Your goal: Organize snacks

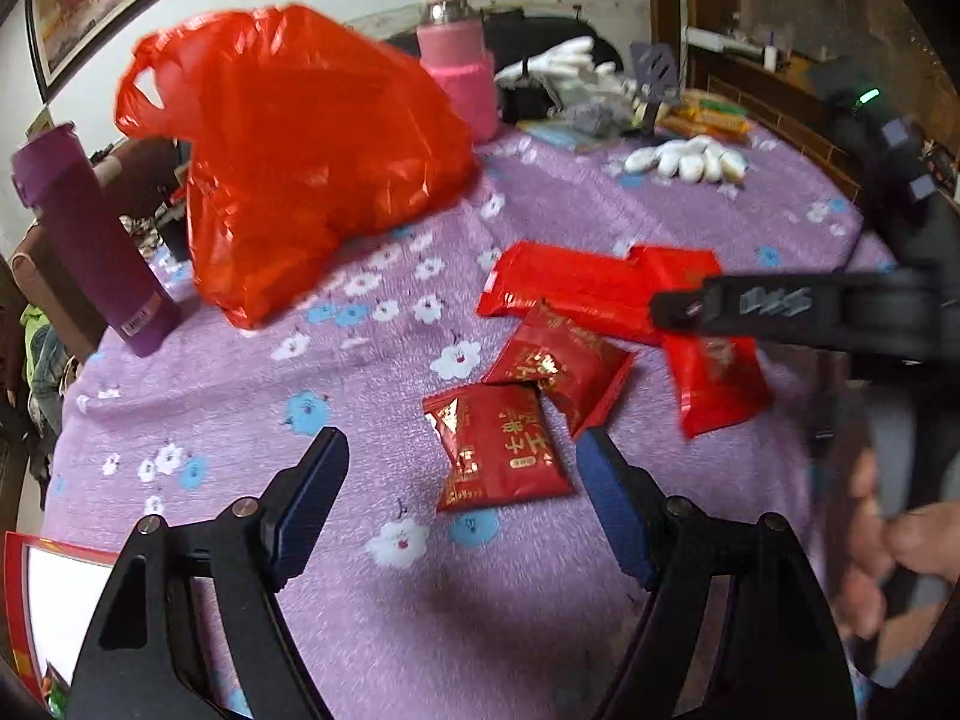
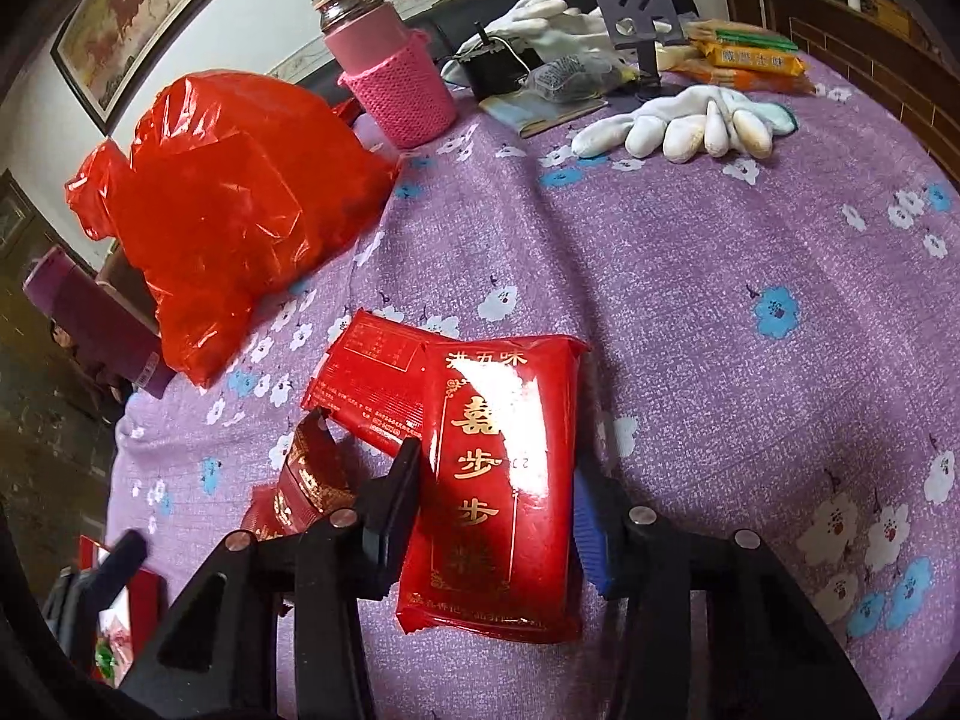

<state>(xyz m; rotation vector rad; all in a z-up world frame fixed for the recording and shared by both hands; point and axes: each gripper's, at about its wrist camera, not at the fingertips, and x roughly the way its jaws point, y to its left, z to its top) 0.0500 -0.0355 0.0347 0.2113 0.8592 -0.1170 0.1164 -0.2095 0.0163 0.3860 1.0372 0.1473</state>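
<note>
Several red snack packets lie on the purple flowered tablecloth (image 1: pixel 240 372). My left gripper (image 1: pixel 462 450) is open, low over the cloth, with a small red packet (image 1: pixel 498 450) just ahead between its fingers. A second small packet (image 1: pixel 558 372) lies behind it. My right gripper (image 2: pixel 498 480) is shut on a long red packet with gold characters (image 2: pixel 498 474); it also shows in the left wrist view (image 1: pixel 714 378). Another long red packet (image 2: pixel 372 378) lies flat beside it, and small packets (image 2: pixel 306 486) lie to the left.
A red plastic bag (image 1: pixel 300 144) stands at the back left. A purple bottle (image 1: pixel 90 240), a pink-sleeved flask (image 1: pixel 456 72), white gloves (image 2: pixel 678 126), orange packets (image 2: pixel 750 60) and a dark stand (image 2: pixel 636 6) sit near the table's far edge. A red box (image 1: pixel 36 600) is at the near left.
</note>
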